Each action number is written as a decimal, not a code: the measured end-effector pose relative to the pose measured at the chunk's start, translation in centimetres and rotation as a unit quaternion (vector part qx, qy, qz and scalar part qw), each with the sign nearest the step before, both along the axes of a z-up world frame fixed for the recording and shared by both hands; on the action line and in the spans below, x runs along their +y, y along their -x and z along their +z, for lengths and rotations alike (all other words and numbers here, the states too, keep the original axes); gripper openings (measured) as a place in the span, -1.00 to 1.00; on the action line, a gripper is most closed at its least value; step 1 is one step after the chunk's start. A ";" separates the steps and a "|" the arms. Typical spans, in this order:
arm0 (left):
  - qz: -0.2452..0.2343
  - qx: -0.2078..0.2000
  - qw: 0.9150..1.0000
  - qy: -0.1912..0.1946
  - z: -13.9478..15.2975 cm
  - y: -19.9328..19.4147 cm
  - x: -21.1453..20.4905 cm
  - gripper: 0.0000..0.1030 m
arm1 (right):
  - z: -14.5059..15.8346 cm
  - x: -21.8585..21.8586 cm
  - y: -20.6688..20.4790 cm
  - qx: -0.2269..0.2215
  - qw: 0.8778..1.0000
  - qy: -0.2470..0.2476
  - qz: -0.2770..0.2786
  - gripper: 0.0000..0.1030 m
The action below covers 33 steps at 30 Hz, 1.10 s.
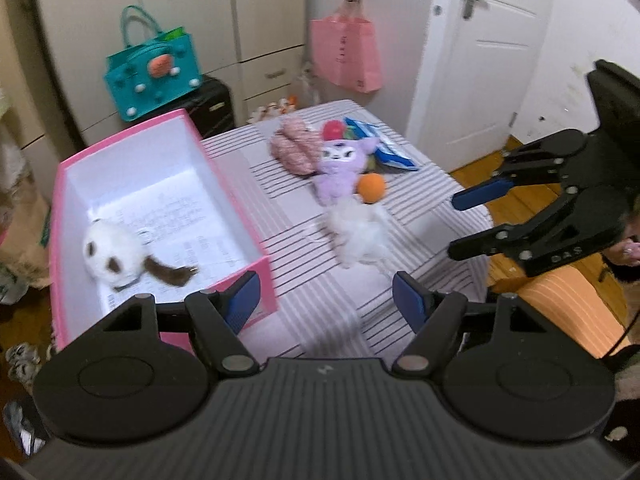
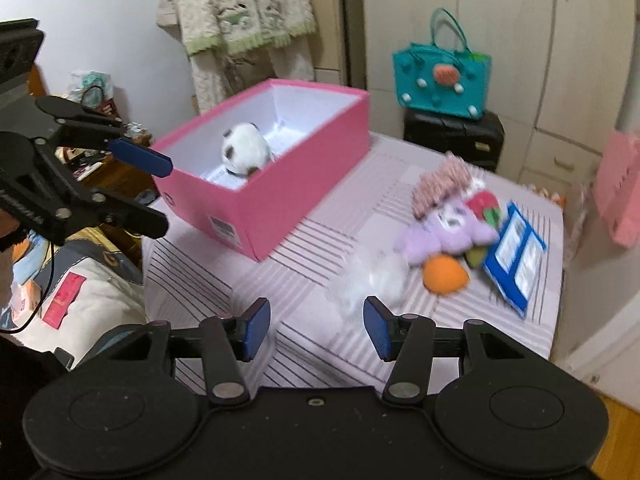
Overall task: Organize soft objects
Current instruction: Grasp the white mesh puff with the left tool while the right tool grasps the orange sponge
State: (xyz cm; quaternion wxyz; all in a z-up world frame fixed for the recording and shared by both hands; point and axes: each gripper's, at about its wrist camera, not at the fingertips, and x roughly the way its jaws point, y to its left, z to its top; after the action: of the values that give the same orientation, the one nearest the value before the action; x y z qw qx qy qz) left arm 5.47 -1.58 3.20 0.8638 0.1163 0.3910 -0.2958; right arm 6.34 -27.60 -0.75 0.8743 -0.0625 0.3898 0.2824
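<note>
Soft toys lie scattered on a striped tabletop [image 1: 432, 184] beside a pink box [image 1: 236, 184] whose inside is white. One white plush with brown patches [image 1: 116, 256] already rests inside the box, on printed paper at its bottom.

On the cloth outside the box, a fluffy white plush [image 1: 360, 232] lies nearest the grippers. Just behind it sits an orange ball [image 1: 371, 187], touching a purple plush with a white face [image 1: 340, 164]. A pink knitted plush [image 1: 294, 144] lies beside the purple one, toward the box, and a red toy [image 1: 334, 130] and a blue packet [image 1: 384, 144] sit at the far side of the cluster.

The left gripper [image 1: 326, 300] hovers above the near edge of the cloth, close to the box's near corner, with its jaws spread wide and nothing between them. The right gripper [image 2: 318, 330] hangs over the cloth in front of the fluffy white plush, its jaws likewise spread apart and empty; the plush sits just beyond its right fingertip.

A teal handbag [image 2: 440, 80] stands on a black case behind the tabletop, and a pink bag [image 1: 346, 54] hangs near a white door [image 1: 492, 40].
</note>
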 end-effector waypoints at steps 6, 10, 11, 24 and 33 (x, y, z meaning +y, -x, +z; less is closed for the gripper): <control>-0.033 0.006 0.999 0.006 -1.7 -0.5 -3.3 0.40 | -2.4 -2.5 -1.1 0.023 0.999 -0.018 -0.018 0.11; -0.044 0.016 0.999 0.009 -3.4 -1.3 -5.3 0.40 | -3.8 -3.9 -2.0 0.023 0.999 -0.027 -0.026 0.12; -0.045 0.018 0.999 0.009 -3.9 -1.6 -5.9 0.40 | -4.2 -4.3 -2.3 0.023 0.999 -0.030 -0.030 0.13; -0.038 0.009 0.999 0.001 -8.8 -4.2 -10.7 0.40 | -8.6 -6.8 -7.6 0.009 0.994 -0.079 -0.073 0.14; 0.018 -0.025 0.999 -0.015 -11.5 -6.2 -12.0 0.40 | -10.8 -6.8 -10.8 0.015 0.992 -0.091 -0.086 0.25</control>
State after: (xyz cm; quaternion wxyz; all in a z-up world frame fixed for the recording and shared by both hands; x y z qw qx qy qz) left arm 11.69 -13.62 -8.30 0.8767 0.1295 0.3754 -0.2716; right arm 17.13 -34.44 -11.55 0.8916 0.0556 0.3793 0.2412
